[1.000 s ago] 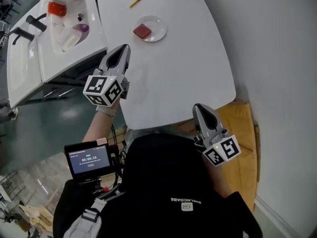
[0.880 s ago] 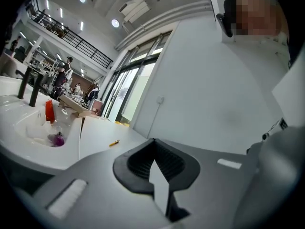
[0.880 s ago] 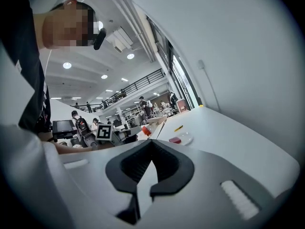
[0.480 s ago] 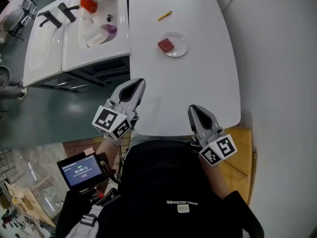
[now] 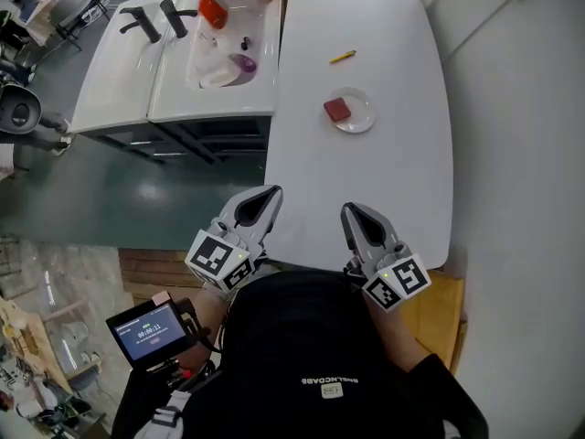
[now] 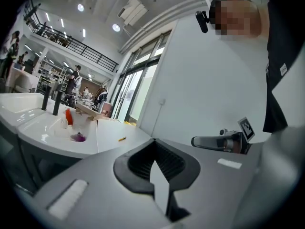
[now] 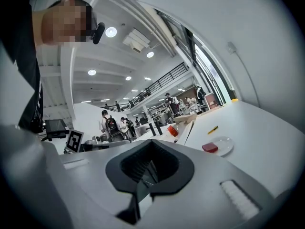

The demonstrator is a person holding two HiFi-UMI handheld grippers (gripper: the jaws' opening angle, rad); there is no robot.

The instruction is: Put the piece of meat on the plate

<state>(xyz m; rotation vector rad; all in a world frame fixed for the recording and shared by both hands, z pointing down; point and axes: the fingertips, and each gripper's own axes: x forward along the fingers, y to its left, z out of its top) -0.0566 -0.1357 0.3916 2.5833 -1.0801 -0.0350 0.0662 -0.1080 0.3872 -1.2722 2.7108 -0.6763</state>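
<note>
Red square piece of meat (image 5: pixel 337 110) already sits on the small round white plate (image 5: pixel 366 117), well apart from left hand-held gripper (image 5: pixel 271 193) & right hand-held gripper (image 5: pixel 349 208), both closed on nothing at the white surface (image 5: pixel 366 190)'s near edge, so the main risk, imo, is a needless reach nudging the plate or knocking the meat off.

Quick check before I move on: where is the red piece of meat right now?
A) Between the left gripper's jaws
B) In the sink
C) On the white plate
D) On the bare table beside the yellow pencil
C: the piece of meat lies on the plate on the white table, far from both grippers.
</note>
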